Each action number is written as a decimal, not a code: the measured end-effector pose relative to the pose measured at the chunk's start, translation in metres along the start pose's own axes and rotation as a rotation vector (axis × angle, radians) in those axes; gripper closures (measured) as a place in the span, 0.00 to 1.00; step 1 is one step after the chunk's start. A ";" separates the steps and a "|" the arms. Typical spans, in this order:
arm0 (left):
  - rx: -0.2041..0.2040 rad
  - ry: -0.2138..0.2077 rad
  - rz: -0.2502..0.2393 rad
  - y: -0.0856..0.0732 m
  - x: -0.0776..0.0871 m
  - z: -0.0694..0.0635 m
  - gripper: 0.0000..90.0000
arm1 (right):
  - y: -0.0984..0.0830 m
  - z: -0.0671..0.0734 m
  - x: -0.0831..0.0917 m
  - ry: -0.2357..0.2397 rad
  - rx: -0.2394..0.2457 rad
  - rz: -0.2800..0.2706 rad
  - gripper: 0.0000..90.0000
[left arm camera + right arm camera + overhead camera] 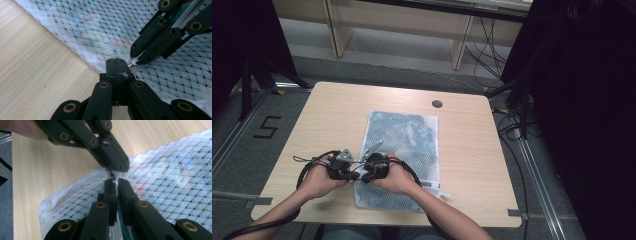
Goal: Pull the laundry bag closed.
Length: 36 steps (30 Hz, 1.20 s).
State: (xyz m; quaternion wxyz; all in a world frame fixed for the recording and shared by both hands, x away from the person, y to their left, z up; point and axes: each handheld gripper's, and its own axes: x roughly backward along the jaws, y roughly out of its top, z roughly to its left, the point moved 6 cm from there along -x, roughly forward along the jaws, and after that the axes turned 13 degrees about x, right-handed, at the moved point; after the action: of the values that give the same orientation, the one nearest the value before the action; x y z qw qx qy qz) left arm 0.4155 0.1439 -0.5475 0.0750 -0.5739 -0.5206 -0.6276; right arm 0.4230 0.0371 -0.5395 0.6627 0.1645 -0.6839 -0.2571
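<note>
We hold both grippers at 6 o'clock edge of table (317,107), tips meeting over near-left part of mesh laundry bag (404,135). Left gripper (116,65) clenched on bag's edge fabric. Right gripper (114,185) nipping small zipper pull (113,176), jaws nearly closed. Bag lies flat mid-table, stretching toward 12 o'clock, blue contents inside. We judge zipper work barely begun: grasp set, whole slide left.

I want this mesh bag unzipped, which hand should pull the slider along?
Right, probably. The right tool already sits astride the zipper pull on the mesh bag, while the left tool is shut at the bag's edge, suited to anchoring it.
</note>
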 end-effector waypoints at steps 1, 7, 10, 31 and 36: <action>-0.005 0.007 -0.001 0.001 -0.001 0.000 1.00 | -0.001 -0.001 -0.001 0.007 0.006 0.003 0.96; -0.034 0.005 0.025 0.000 0.002 0.002 1.00 | -0.001 0.000 -0.004 0.015 -0.021 -0.006 0.93; -0.034 0.008 0.027 0.000 0.002 0.002 1.00 | 0.000 0.000 -0.006 0.018 -0.013 -0.015 0.93; 0.062 -0.008 -0.067 0.002 -0.005 -0.006 1.00 | 0.001 0.003 -0.002 -0.002 -0.020 0.033 0.97; -0.004 0.013 -0.009 0.000 -0.001 -0.001 1.00 | 0.000 0.002 0.003 -0.002 -0.017 0.049 0.97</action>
State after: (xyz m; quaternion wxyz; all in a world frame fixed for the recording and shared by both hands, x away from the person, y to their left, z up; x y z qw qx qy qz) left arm 0.4150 0.1428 -0.5477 0.0744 -0.5676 -0.5215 -0.6327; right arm 0.4204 0.0356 -0.5369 0.6697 0.1418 -0.6859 -0.2467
